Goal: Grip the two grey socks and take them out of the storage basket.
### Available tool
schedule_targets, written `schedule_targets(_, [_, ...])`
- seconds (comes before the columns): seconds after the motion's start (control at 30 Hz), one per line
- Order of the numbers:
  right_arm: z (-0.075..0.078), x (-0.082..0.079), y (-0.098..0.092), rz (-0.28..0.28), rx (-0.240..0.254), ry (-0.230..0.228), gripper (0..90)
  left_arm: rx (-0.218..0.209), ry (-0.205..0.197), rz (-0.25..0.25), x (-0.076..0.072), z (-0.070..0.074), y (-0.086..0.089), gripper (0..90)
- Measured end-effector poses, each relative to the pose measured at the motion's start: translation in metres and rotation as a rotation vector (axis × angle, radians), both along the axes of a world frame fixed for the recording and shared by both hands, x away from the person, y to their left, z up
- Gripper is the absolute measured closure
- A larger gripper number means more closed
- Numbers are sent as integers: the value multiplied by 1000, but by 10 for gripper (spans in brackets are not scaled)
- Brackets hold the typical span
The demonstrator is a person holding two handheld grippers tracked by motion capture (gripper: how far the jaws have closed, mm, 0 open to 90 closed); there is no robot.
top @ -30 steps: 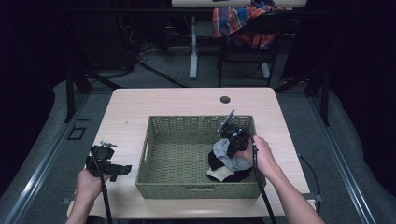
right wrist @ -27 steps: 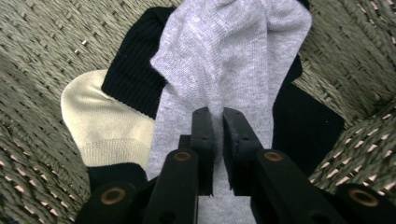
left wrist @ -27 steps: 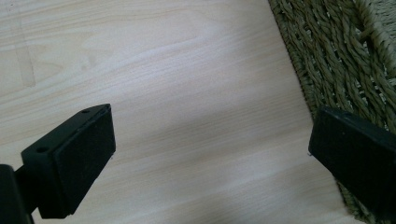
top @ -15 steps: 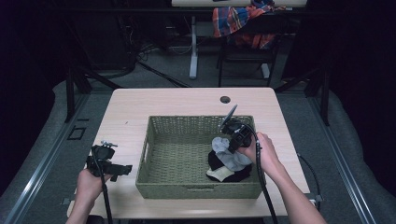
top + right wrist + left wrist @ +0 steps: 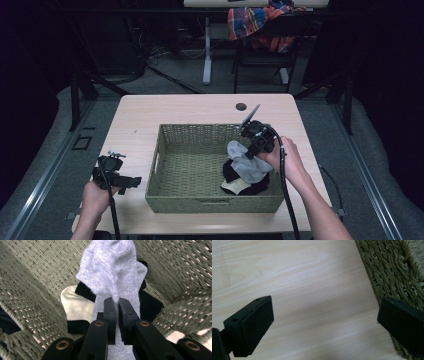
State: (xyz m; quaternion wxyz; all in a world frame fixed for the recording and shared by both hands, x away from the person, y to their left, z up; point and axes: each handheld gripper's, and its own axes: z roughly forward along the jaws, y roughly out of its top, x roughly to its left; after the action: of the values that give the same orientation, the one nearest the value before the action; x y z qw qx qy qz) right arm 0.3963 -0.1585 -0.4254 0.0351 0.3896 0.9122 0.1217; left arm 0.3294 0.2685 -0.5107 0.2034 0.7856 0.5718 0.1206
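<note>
A grey sock [image 5: 243,162] [image 5: 112,272] hangs pinched between the jaws of my right gripper [image 5: 251,150] [image 5: 116,302], lifted over the right part of the woven green basket [image 5: 170,197]. Below it in the basket lie a black sock [image 5: 231,175] [image 5: 150,306] and a cream sock with a black cuff [image 5: 235,187] [image 5: 75,307]. My left gripper [image 5: 127,182] [image 5: 324,322] rests low over the bare table [image 5: 312,290] left of the basket, its jaws wide apart with nothing between them.
The basket's wall [image 5: 392,272] stands close to the left gripper's far jaw. The light wooden table [image 5: 200,107] has a round cable hole [image 5: 241,106] at the back. A chair with a plaid cloth [image 5: 255,22] stands beyond the table.
The right gripper has risen with the grey sock, drawing it up off the sock pile. The left gripper has stayed put.
</note>
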Motion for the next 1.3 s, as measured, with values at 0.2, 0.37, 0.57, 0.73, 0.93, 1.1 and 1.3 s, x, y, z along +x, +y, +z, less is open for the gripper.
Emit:
schedule_targets(0.2, [9,-1,0,3,12,-9,855,1,2,-3,1,0,0,9])
schedule_targets(0.37, [15,2,5,15,13,-24,855,-5,4,-4,1,-1,0,9])
schedule_targets(0.57, [28,5,10,16,39,-32,857,-3,2,-4,1,-1,0,8])
schedule_targets(0.73, [40,4,11,18,55,-51,857,-5,1,-2,1,-1,1,8])
schedule_targets(0.93, [47,2,5,7,64,-65,856,-4,2,-4,1,-1,1,8])
schedule_targets(1.1, [52,-1,-1,-2,66,-76,856,-2,4,-4,1,-1,1,8])
schedule_targets(1.3, [57,-2,-7,-16,69,-93,855,-3,5,-5,1,-1,0,8])
